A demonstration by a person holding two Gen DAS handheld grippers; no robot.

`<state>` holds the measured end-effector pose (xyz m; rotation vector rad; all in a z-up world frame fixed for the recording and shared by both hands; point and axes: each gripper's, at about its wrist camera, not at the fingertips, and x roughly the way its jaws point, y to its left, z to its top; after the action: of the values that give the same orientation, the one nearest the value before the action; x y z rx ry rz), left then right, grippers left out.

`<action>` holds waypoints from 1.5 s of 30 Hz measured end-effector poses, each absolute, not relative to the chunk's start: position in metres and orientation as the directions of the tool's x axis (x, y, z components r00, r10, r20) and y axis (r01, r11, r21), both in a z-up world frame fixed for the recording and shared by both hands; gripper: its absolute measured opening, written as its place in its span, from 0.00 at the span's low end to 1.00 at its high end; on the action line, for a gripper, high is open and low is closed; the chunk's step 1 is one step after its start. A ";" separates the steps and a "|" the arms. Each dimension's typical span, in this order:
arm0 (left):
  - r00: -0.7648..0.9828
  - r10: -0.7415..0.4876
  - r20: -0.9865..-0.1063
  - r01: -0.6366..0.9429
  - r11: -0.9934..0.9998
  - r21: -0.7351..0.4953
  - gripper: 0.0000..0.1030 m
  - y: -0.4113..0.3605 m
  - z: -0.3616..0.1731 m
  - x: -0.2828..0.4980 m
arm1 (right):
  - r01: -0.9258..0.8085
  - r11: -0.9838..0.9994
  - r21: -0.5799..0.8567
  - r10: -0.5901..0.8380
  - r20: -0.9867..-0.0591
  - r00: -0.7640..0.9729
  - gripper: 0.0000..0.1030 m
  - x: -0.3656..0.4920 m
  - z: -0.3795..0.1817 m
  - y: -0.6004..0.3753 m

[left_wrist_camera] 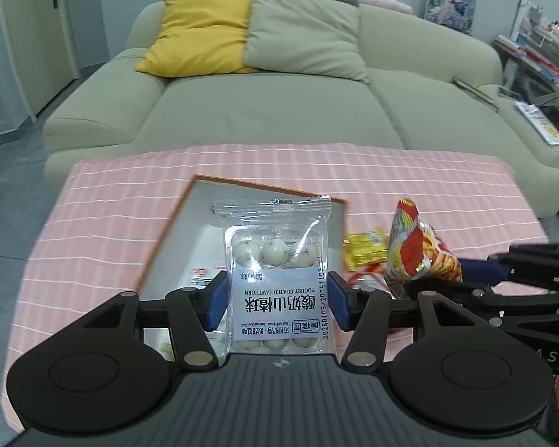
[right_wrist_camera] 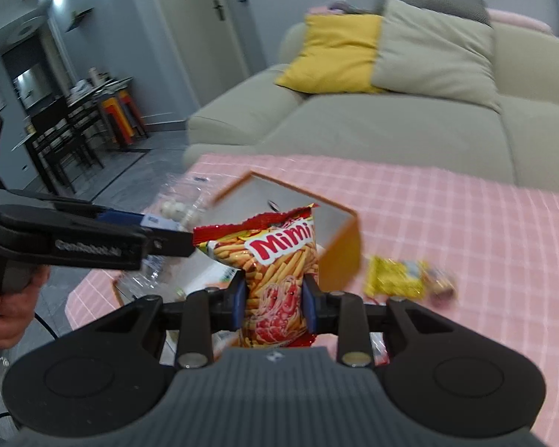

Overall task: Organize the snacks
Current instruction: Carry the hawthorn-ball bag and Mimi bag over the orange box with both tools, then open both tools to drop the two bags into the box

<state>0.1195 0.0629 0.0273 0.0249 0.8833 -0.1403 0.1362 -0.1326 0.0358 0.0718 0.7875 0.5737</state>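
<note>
- The left gripper (left_wrist_camera: pixel 277 300) has its 2 blue-padded fingers (left_wrist_camera: pixel 217 300) closed against the sides of a clear plastic hawthorn packet (left_wrist_camera: pixel 277 279), at centre of the left wrist view; the jaws stand as wide as the packet, which is held flat and upright.
- The packet is glossy film with a crimped top edge, a pale blue label band, and a moulded tray of round white balls: 3 show above the label, 3 below.
- The right gripper (right_wrist_camera: pixel 274 307) pinches a crinkly red-and-orange foil shrimp stick bag (right_wrist_camera: pixel 279 272) at its lower half, jaws narrowed to the bag's squeezed waist; the bag stands upright at centre of the right wrist view.
- Behind both snacks sits 1 box (left_wrist_camera: pixel 175 219) with a thin orange-brown rim and smooth pale grey inner walls, open at the top.
- To the right of the box in the right wrist view, 1 shiny yellow wrapper (right_wrist_camera: pixel 395 277) lies flat on the cloth.
- The tablecloth (left_wrist_camera: pixel 111 223) is soft pink fabric with a white grid.
- At upper frame, a matte beige sofa (left_wrist_camera: pixel 261 111) carries 1 yellow cushion (left_wrist_camera: pixel 201 33) and 1 beige cushion (left_wrist_camera: pixel 302 33), touching side by side.
</note>
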 end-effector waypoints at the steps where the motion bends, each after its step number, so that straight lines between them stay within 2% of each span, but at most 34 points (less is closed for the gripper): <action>1: 0.625 -0.104 -0.774 0.131 0.991 -0.027 0.61 0.067 0.027 0.123 | -0.471 0.841 0.264 0.517 -0.649 0.558 0.27 0.142 0.036 -0.124; 7: 0.607 -0.089 -0.789 0.123 0.992 -0.018 0.61 0.091 0.015 0.146 | -0.538 0.822 0.186 0.502 -0.682 0.531 0.27 0.173 0.027 -0.073; 15: 0.526 -0.090 -0.846 0.153 0.988 -0.010 0.61 0.102 -0.018 0.188 | -0.633 0.770 -0.074 0.370 -0.758 0.538 0.27 0.225 -0.013 -0.030; 22: 0.448 -0.099 -0.889 0.150 0.988 -0.035 0.61 0.098 -0.051 0.216 | -0.698 0.689 -0.195 0.295 -0.804 0.516 0.27 0.256 -0.045 -0.018; 36: 0.306 -0.081 -0.948 0.159 0.987 -0.033 0.62 0.090 -0.104 0.239 | -0.801 0.523 -0.292 0.189 -0.876 0.443 0.27 0.267 -0.101 0.004; 45: 0.288 -0.042 -0.957 0.149 0.989 0.001 0.65 0.083 -0.118 0.243 | -0.807 0.516 -0.289 0.152 -0.896 0.418 0.26 0.269 -0.114 0.001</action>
<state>0.2429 0.0834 -0.1177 0.0964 1.2728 -0.1277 0.2688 0.0013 -0.1144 -0.8198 0.9508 0.6941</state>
